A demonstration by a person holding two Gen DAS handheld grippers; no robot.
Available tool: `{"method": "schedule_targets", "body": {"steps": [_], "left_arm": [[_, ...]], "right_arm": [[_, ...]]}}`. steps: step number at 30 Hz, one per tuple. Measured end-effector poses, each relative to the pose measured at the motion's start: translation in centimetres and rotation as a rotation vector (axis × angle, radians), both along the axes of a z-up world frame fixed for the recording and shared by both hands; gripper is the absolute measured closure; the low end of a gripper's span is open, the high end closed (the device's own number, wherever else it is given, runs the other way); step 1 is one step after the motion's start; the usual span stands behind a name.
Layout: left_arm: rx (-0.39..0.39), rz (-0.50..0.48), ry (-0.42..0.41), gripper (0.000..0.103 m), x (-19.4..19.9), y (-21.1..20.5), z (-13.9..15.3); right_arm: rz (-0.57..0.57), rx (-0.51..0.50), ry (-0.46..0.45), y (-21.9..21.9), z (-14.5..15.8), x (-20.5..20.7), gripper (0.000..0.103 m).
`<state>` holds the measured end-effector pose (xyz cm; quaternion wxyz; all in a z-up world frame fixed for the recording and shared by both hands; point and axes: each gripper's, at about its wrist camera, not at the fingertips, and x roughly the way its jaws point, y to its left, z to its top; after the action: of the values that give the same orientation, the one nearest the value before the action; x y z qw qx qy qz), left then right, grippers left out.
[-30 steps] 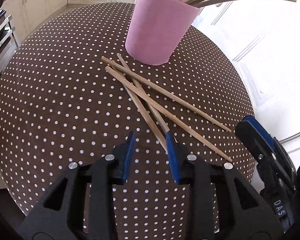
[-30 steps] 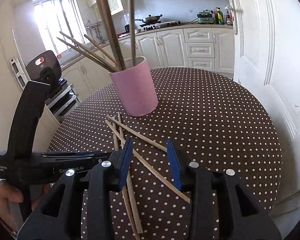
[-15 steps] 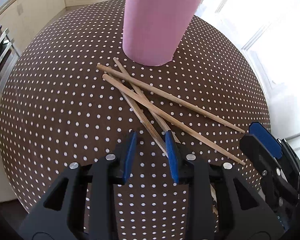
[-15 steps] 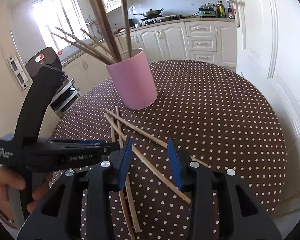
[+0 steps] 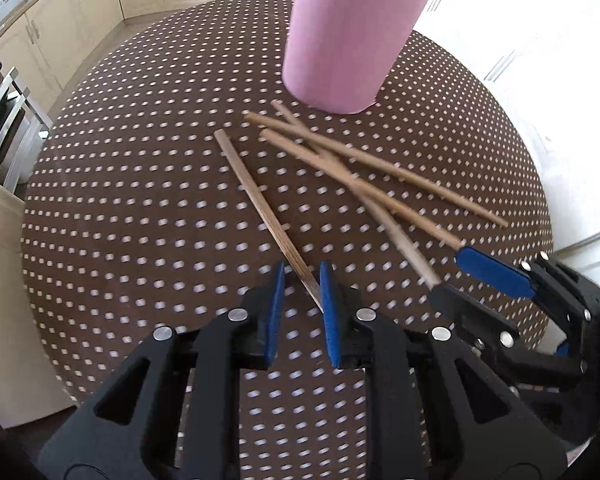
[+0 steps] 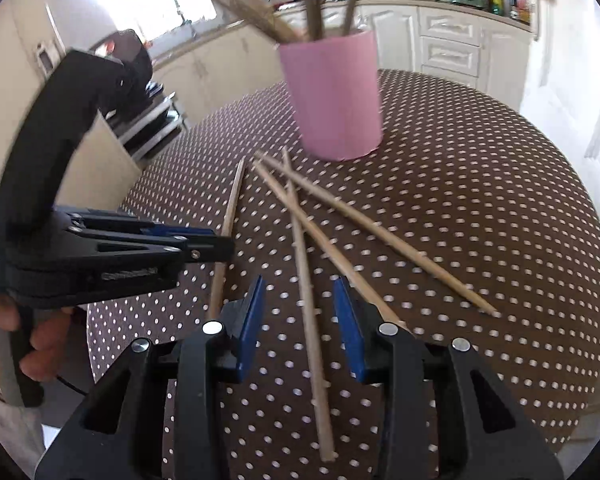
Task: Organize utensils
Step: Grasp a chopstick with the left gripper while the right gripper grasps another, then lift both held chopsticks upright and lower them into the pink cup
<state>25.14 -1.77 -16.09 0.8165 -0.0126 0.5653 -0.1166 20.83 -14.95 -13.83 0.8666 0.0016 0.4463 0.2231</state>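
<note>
A pink cup (image 5: 352, 32) holding several chopsticks stands on the brown polka-dot table (image 5: 140, 200); it also shows in the right wrist view (image 6: 334, 96). My left gripper (image 5: 300, 292) is shut on the thin end of one wooden chopstick (image 5: 256, 204), which points away from the others; the same stick shows in the right wrist view (image 6: 230, 216). Three more chopsticks (image 5: 352, 172) lie crossed on the table near the cup. My right gripper (image 6: 298, 312) is open, with one loose chopstick (image 6: 310, 320) lying between its jaws.
The table edge curves close on the right in the left wrist view (image 5: 540, 200). Cream kitchen cabinets (image 6: 452, 44) stand beyond the table. A metal rack (image 6: 152, 128) stands at the far left.
My left gripper has closed on one chopstick and pulled it out of the crossed pile, to the left. My right gripper has moved forward over another loose chopstick.
</note>
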Motion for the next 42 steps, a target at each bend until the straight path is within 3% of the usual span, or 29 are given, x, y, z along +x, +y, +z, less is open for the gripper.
{"method": "schedule_targets", "body": {"steps": [14,17,28,31,33,34,42], "left_arm": [[-0.051,0.033,0.036,0.082,1.7,6.1,-0.4],[-0.044,0.047,0.042,0.081,4.6,6.6,0.6],[-0.036,0.087,0.044,0.081,12.7,8.5,0.0],[-0.013,0.104,0.003,0.082,13.3,8.7,-0.1],[-0.016,0.097,-0.010,0.083,13.3,8.9,-0.1],[-0.011,0.088,-0.022,0.091,13.3,8.9,-0.1],[-0.090,0.080,-0.085,0.095,10.8,10.2,0.2]], "right_arm": [[0.032,-0.113,0.045,4.9,-0.9,5.7,0.077],[0.040,-0.114,0.054,5.8,-0.9,6.7,0.077],[0.035,-0.106,0.082,9.0,-1.3,10.5,0.075],[0.034,-0.135,0.067,9.3,-1.3,10.4,0.081],[0.022,-0.138,0.060,9.1,-1.4,10.3,0.095],[0.020,-0.120,0.064,9.1,-1.5,10.3,0.098],[0.007,-0.023,0.054,7.4,-0.8,8.5,0.098]]}}
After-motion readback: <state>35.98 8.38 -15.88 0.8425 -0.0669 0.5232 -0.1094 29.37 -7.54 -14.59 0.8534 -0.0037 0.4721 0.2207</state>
